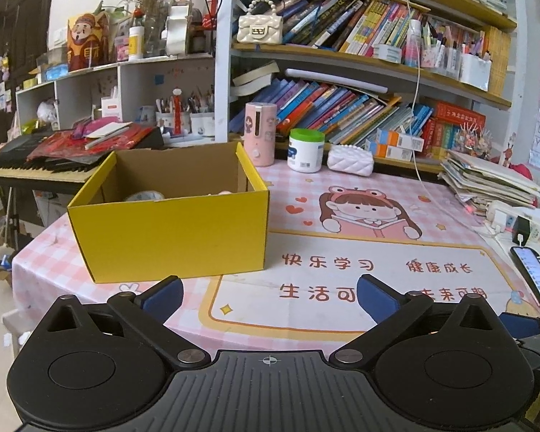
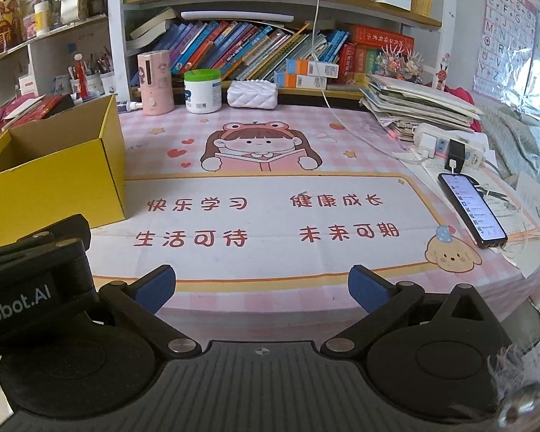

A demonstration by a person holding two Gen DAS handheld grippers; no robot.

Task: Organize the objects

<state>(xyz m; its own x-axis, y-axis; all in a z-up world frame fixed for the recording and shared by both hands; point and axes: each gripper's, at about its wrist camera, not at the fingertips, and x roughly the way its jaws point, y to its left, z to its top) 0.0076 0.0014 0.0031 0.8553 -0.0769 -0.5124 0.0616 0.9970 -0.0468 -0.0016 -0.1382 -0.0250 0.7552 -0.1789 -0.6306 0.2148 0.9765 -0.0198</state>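
Note:
A yellow cardboard box [image 1: 169,230] stands open on the pink checked desk mat [image 1: 342,248], with a roll of tape [image 1: 144,196] and a pinkish item lying inside. My left gripper [image 1: 268,297] is open just in front of the box's near right corner, nothing between its blue pads. The same box [image 2: 54,183] sits at the left in the right wrist view. My right gripper [image 2: 261,286] hangs open over the mat's front edge, empty. The left gripper's black body [image 2: 36,270] shows beside it at the left.
Along the back of the desk stand a pink cylinder device [image 2: 156,82], a green-lidded white jar [image 2: 202,90] and a white quilted pouch [image 2: 252,94]. A phone [image 2: 471,210], a power strip [image 2: 450,147] and a paper stack [image 2: 417,108] crowd the right side. Bookshelves rise behind.

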